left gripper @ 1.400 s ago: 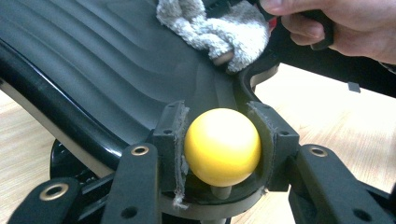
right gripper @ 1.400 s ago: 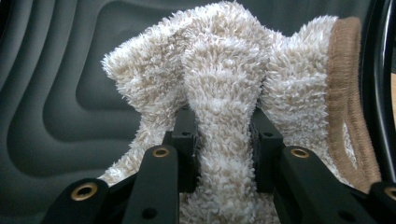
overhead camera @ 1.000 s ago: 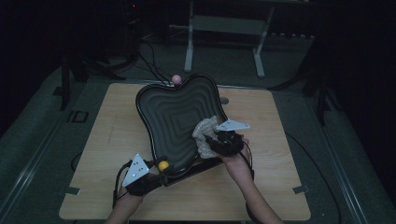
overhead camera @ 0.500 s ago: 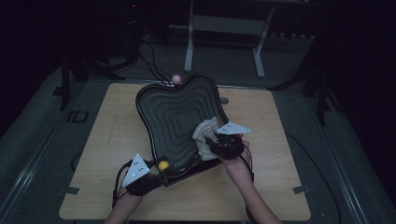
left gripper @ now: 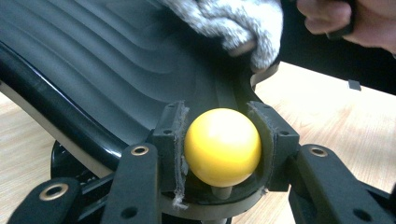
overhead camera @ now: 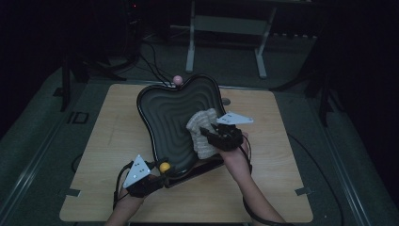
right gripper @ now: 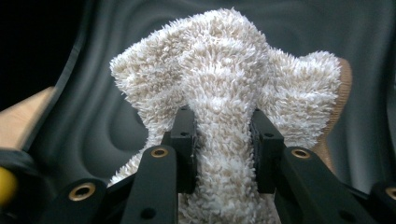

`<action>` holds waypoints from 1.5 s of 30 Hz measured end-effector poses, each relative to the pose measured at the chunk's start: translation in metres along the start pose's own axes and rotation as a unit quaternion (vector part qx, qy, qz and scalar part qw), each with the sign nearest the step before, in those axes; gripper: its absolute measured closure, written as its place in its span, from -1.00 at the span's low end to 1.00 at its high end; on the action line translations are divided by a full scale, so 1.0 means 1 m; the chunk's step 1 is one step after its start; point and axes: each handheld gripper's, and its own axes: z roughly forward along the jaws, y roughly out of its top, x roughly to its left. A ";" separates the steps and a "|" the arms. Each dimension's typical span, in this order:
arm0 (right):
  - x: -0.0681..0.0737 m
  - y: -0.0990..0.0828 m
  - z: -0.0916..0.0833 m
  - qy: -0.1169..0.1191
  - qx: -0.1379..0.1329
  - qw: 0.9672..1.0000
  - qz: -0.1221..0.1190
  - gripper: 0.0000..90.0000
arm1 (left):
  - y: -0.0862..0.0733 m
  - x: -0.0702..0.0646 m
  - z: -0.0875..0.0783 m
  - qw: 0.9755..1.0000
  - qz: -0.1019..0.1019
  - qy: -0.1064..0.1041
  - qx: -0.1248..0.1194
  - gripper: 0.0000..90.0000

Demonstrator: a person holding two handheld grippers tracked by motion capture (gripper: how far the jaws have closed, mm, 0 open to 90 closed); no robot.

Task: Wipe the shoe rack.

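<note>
A dark tray point(overhead camera: 174, 113) with rippled, wavy ridges is propped tilted on a pale wooden table point(overhead camera: 108, 141). At its 6 o'clock corner, a smooth yellow ball point(left gripper: 222, 146) is clamped by the left gripper point(left gripper: 223, 148). A fluffy beige cloth point(right gripper: 224, 93), bunched at 4 o'clock, is pinched by the right gripper point(right gripper: 223, 154). A pink knob point(overhead camera: 177, 79) at 12 o'clock is partly hidden.

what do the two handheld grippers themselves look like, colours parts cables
Both are black. The left gripper and right gripper each carry a pale grey three-cornered plate on top and trail a thin black cable. Up close, each has two black jaws with brass-coloured rivet rings and dark pads, whose lining is frayed at the edges. No sleeves show on the forearms.
</note>
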 end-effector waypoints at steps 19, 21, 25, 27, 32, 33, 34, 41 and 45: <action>0.007 0.091 0.051 -0.030 -0.019 0.999 -0.008 0.52 | 0.000 0.000 0.000 1.000 0.005 0.001 0.000 0.29; 0.006 0.094 0.055 -0.031 -0.014 0.999 -0.006 0.52 | 0.000 0.000 0.000 1.000 0.005 0.000 0.002 0.30; 0.001 0.099 0.073 -0.056 0.000 0.998 -0.006 0.52 | 0.000 0.001 0.000 1.000 0.004 -0.002 0.000 0.30; 0.000 0.099 0.078 -0.065 0.002 0.998 -0.013 0.51 | 0.000 0.001 0.000 1.000 0.004 -0.002 -0.001 0.30; -0.006 0.099 0.088 -0.074 0.012 0.997 -0.012 0.51 | 0.000 0.000 0.001 1.000 0.005 0.000 0.000 0.30; -0.006 0.098 0.090 -0.073 0.014 0.997 -0.013 0.51 | 0.000 0.000 0.001 1.000 0.005 0.000 0.000 0.30; -0.005 0.097 0.090 -0.076 0.018 0.997 -0.019 0.52 | 0.000 0.001 0.001 1.000 0.005 -0.001 0.000 0.30; -0.002 0.086 0.087 -0.074 0.026 0.996 -0.033 0.52 | 0.000 0.001 0.001 1.000 0.006 -0.001 -0.001 0.30; 0.000 0.077 0.083 -0.071 0.026 0.997 -0.034 0.53 | 0.000 0.000 0.001 1.000 0.006 0.000 -0.002 0.30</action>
